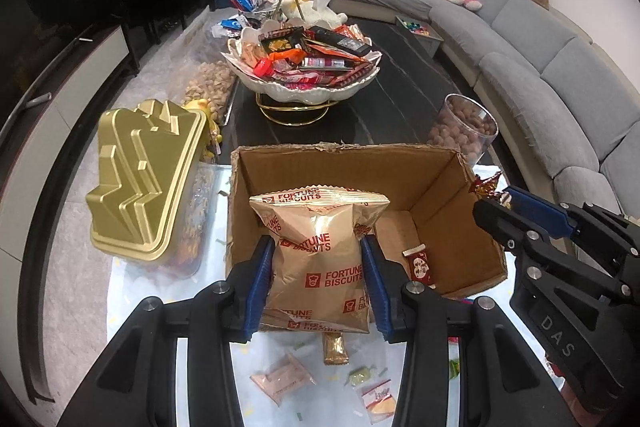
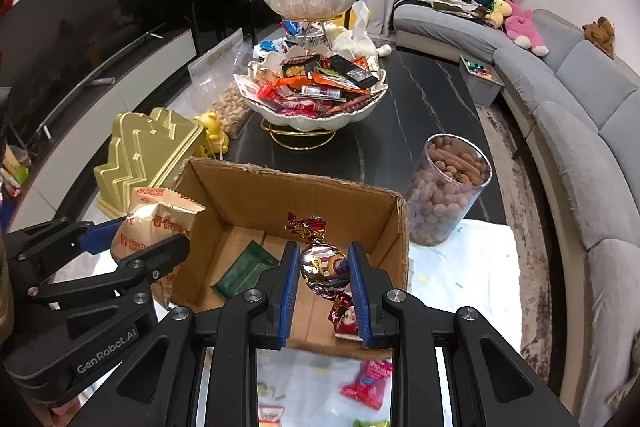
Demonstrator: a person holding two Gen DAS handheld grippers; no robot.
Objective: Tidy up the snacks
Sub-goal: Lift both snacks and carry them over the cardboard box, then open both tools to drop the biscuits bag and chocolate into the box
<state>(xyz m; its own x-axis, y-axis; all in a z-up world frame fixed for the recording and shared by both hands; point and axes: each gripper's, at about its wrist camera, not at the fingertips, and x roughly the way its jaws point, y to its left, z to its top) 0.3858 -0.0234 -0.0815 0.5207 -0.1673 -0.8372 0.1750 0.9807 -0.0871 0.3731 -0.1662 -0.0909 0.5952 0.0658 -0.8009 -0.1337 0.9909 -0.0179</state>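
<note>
Blue-padded, the left gripper [image 1: 318,279] clamped a beige Fortune Biscuits packet [image 1: 320,259] between its fingers, holding the packet upright above the near left part of the open cardboard box [image 1: 440,183]. Pressed narrow on a foil-wrapped candy [image 2: 323,265], the right gripper [image 2: 324,287] held it above the near right part of the same box. Inside the box, a green wrapper [image 2: 244,269] lay at 9 o'clock from the candy, and a small red-and-white packet [image 1: 419,265] lay at 3 o'clock from the biscuit packet. Loose sweets [image 1: 362,375] lay on the counter [image 1: 400,99] in front of the box. At 12 o'clock stood the two-tier snack bowl stand [image 1: 304,67], at 10 o'clock the gold-lidded container [image 1: 144,179], and at 2 o'clock the clear nut jar [image 2: 448,199].
</note>
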